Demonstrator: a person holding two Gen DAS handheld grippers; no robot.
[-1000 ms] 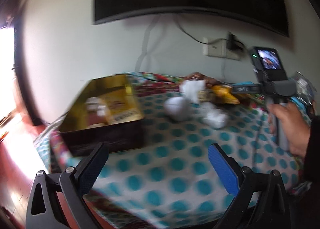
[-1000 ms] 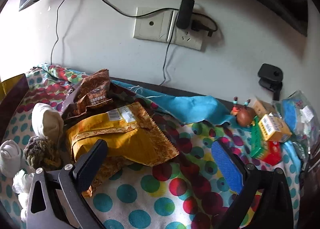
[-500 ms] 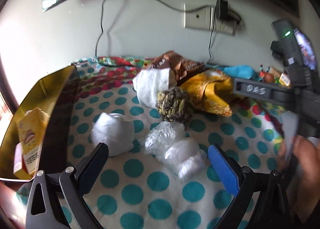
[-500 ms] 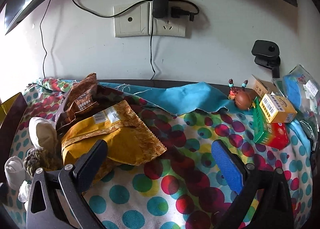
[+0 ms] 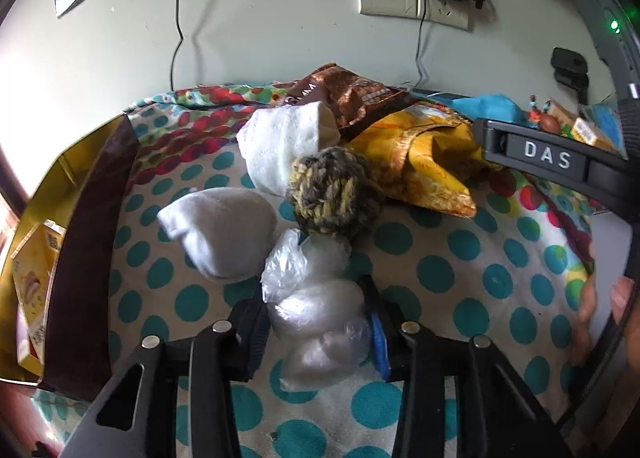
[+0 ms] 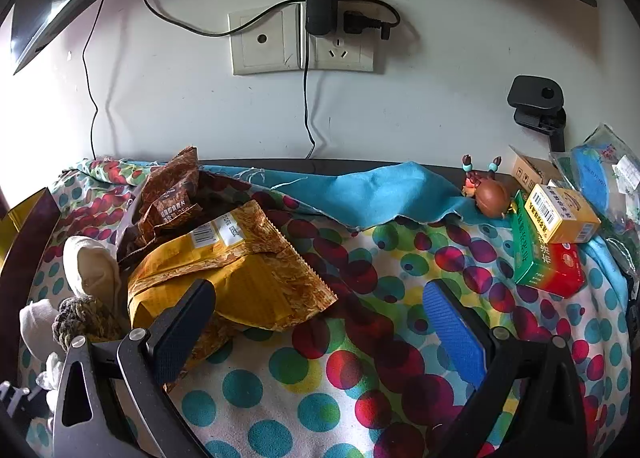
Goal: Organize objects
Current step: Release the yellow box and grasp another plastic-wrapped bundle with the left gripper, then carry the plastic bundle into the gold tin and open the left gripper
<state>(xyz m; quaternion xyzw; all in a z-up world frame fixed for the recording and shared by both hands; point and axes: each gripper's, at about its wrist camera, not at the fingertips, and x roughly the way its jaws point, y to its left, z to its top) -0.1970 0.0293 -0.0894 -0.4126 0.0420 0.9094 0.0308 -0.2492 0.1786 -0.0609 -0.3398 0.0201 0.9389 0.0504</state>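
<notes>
Gripping the clear plastic bag bundle (image 5: 320, 310): the left tool (image 5: 318, 320) is closed on it, one finger pressed to each side, the bundle resting on the spotted desk cloth (image 5: 440, 270). Just ahead, a yarn ball (image 5: 332, 190) touches the bag; a white sock roll (image 5: 224, 230) lies ahead-left. The gold tin (image 5: 44, 218) sits far left, probably the drop-off. A lift and leftward carry into the tin is judged next. The right tool (image 6: 320, 322) is held open and empty, a yellow snack packet (image 6: 240, 274) ahead-left of it.
</notes>
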